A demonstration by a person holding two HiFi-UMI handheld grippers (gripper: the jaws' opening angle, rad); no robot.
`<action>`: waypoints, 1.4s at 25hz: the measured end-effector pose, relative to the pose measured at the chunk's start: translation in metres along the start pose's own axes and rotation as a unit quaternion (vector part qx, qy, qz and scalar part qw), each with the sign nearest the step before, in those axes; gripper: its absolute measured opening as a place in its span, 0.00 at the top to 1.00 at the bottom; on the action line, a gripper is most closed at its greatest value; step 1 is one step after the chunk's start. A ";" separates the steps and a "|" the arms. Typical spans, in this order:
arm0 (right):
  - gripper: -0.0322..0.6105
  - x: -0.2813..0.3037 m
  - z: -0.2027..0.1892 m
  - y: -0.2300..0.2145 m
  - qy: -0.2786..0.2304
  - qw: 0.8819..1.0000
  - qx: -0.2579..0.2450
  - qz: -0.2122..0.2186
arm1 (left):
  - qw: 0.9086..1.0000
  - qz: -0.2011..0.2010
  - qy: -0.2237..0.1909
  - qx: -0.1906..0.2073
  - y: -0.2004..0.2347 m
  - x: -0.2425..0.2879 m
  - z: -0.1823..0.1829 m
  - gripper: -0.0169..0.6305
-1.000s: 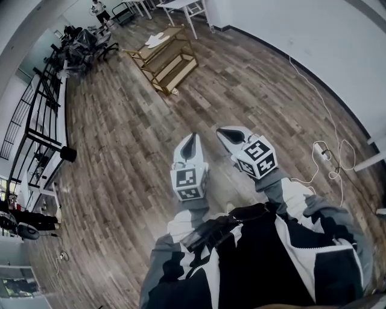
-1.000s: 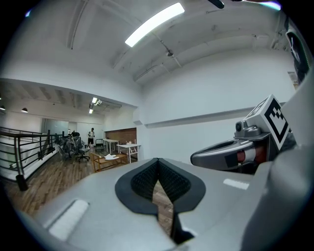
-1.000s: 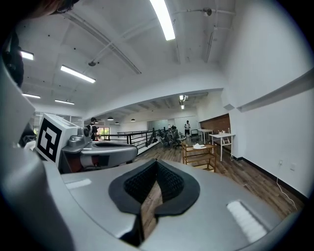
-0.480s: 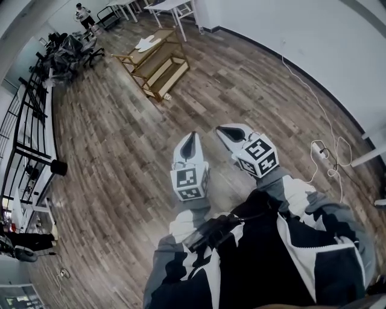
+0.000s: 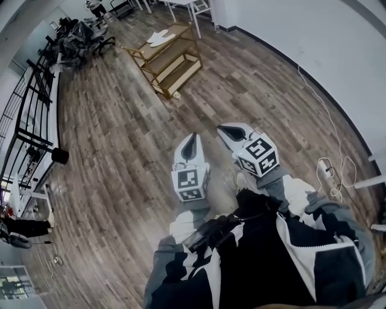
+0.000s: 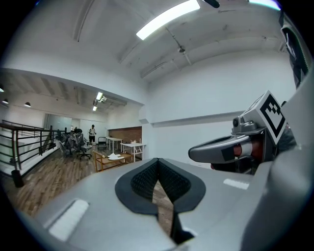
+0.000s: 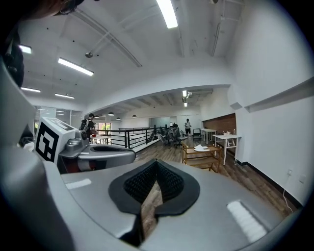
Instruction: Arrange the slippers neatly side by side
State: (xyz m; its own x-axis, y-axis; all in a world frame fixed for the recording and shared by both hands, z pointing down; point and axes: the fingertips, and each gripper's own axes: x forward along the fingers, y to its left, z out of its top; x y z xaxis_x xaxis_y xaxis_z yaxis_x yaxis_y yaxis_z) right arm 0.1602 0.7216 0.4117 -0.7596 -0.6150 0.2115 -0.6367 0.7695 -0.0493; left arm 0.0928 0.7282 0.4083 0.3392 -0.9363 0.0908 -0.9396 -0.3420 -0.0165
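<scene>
A pair of white slippers (image 5: 158,39) lies on the top shelf of a low wooden rack (image 5: 175,66). The two sit close together, though it is too far off to tell whether they touch or line up. The rack stands on the wood-plank floor (image 5: 120,139) near a white wall (image 5: 313,36). Beyond it are white tables (image 5: 188,6). To its left, seen from the head view, is a cluster of black office chairs (image 5: 81,37), with a person (image 5: 96,7) standing past them. A black railing (image 5: 33,121) runs along the floor's edge further to the left of the rack. Well short of the rack, on the camera's side, the left gripper (image 5: 190,143) and the right gripper (image 5: 227,133) are held side by side above bare planks, both pointing roughly toward it. Each gripper's jaws are closed together with nothing between the ribbed pads. Only floor shows through the slit beneath them. A white cable (image 5: 330,124) trails over the floor along the wall, to the right of the rack.
</scene>
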 end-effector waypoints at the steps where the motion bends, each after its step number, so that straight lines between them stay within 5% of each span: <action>1: 0.95 0.010 0.002 -0.007 -0.003 1.000 0.001 0.008 | 1.000 0.008 0.002 0.000 0.007 0.009 0.000 0.97; 10: 0.95 0.079 0.038 -0.086 -0.018 0.998 -0.004 0.054 | 0.999 0.051 0.011 0.017 0.045 0.107 0.026 0.97; 19: 0.95 0.115 0.041 -0.167 -0.017 0.998 -0.005 0.057 | 0.999 0.037 0.014 0.006 0.043 0.194 0.022 0.97; 35: 0.95 0.158 0.044 -0.217 -0.009 0.998 0.000 0.063 | 0.999 0.038 0.020 0.001 0.068 0.256 0.022 0.97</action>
State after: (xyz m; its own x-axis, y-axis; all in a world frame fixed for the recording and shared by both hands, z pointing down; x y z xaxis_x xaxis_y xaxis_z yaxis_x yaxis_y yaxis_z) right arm 0.1721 0.4498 0.4130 -0.8357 -0.5169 0.1858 -0.5365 0.8406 -0.0743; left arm 0.1166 0.4632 0.4089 0.2655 -0.9556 0.1281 -0.9622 -0.2710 -0.0269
